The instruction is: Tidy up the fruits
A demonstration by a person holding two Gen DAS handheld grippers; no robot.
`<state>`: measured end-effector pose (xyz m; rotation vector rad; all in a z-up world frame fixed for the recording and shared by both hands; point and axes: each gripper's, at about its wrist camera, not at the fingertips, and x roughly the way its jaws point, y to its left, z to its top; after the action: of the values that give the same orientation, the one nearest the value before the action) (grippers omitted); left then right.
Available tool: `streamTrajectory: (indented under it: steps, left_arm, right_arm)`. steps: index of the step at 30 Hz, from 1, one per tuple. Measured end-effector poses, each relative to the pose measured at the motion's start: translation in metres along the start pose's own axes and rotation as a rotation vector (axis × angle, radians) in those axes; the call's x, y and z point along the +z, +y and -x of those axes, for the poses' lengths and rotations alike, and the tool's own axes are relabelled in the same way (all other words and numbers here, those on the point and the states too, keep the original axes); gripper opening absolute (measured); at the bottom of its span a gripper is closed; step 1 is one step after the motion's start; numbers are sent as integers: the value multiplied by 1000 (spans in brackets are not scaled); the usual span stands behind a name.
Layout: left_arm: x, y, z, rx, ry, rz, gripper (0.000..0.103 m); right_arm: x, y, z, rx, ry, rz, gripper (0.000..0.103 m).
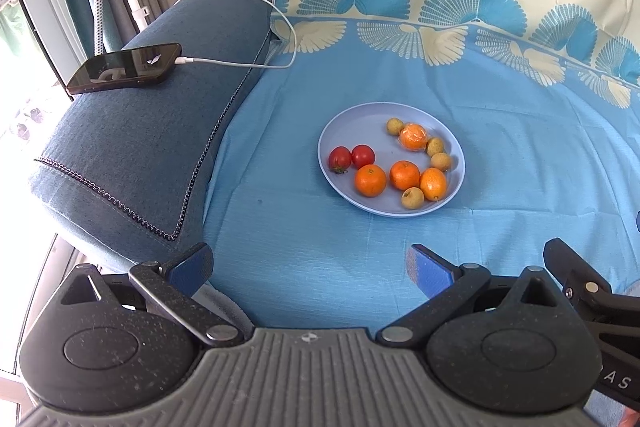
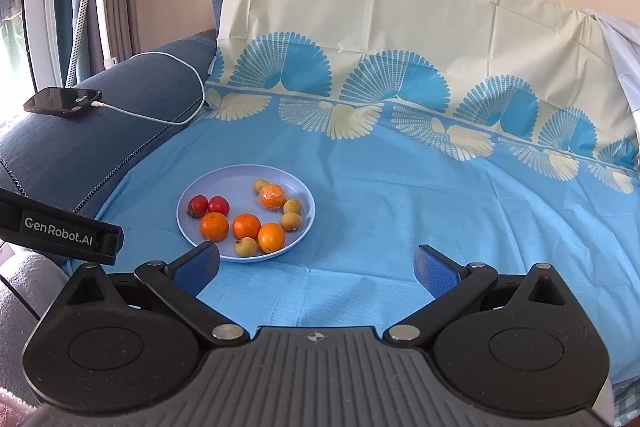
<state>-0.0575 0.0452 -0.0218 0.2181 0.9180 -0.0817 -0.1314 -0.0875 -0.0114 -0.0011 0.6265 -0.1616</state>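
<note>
A pale blue plate (image 1: 344, 123) (image 2: 212, 183) lies on the blue cloth and holds two red tomatoes (image 1: 351, 157) (image 2: 208, 205), three bare oranges (image 1: 404, 175) (image 2: 246, 226), one orange wrapped in clear film (image 1: 414, 136) (image 2: 272, 196) and several small tan round fruits (image 1: 412, 197) (image 2: 246, 246). My left gripper (image 1: 310, 265) hovers open and empty, well in front of the plate. My right gripper (image 2: 318, 267) is open and empty too, its left fingertip (image 2: 200, 265) close to the plate's near rim.
A dark phone (image 1: 125, 73) (image 2: 63, 101) lies on the blue sofa arm (image 1: 132, 163) at left, with a white cable (image 1: 248, 65) trailing to the cloth's edge. The patterned cloth (image 2: 440, 207) rises over the backrest behind. Part of the other gripper (image 2: 60, 231) shows at left.
</note>
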Motion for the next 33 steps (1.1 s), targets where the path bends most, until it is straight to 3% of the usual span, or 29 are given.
streamTrajectory:
  steps: [33]
  left_arm:
    - [-1,-5,-5,7,19,-10,103]
  right_arm:
    - [-1,0,-2,4,5,-1,102]
